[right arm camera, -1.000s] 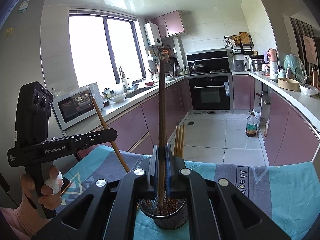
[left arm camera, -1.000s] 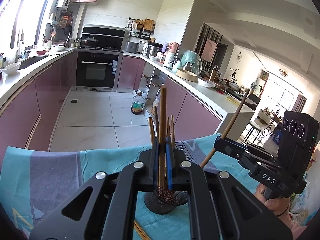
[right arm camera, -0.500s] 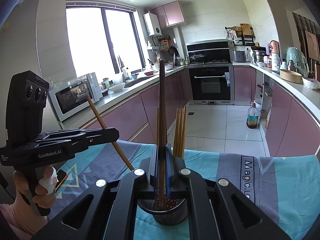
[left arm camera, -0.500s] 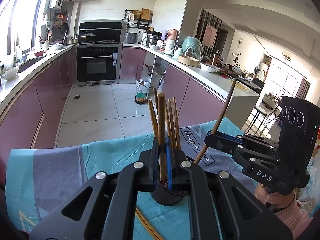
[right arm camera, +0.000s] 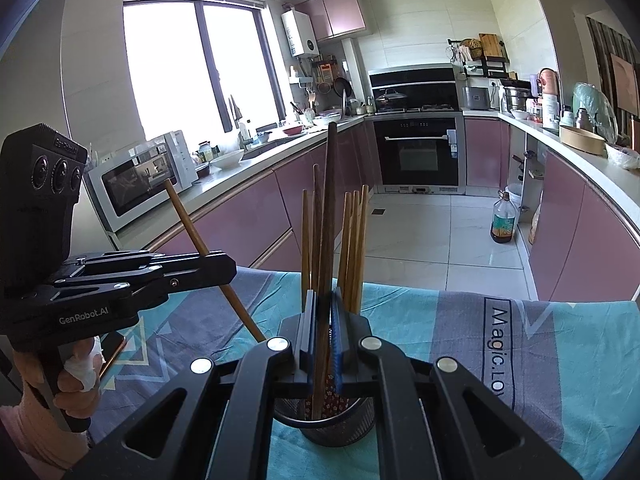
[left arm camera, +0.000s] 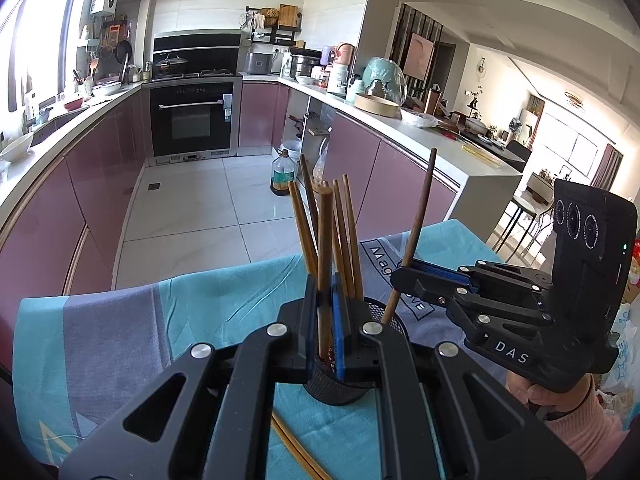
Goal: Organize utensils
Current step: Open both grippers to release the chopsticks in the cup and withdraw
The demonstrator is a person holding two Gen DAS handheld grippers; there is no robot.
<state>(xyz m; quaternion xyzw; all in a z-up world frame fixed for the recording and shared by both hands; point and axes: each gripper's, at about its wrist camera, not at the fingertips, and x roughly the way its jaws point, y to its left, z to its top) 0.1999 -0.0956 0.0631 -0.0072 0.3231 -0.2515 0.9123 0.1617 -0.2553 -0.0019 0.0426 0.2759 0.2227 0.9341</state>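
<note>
Both your grippers are clamped on one chopstick each, tips over/in the cup: left gripper w/ a light stick, right gripper w/ a dark stick. Approx. five sticks already in; a loose pair left on the cloth.

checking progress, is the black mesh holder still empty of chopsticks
No, several light wooden chopsticks already stand upright in the black mesh holder, seen from the right wrist.
</note>
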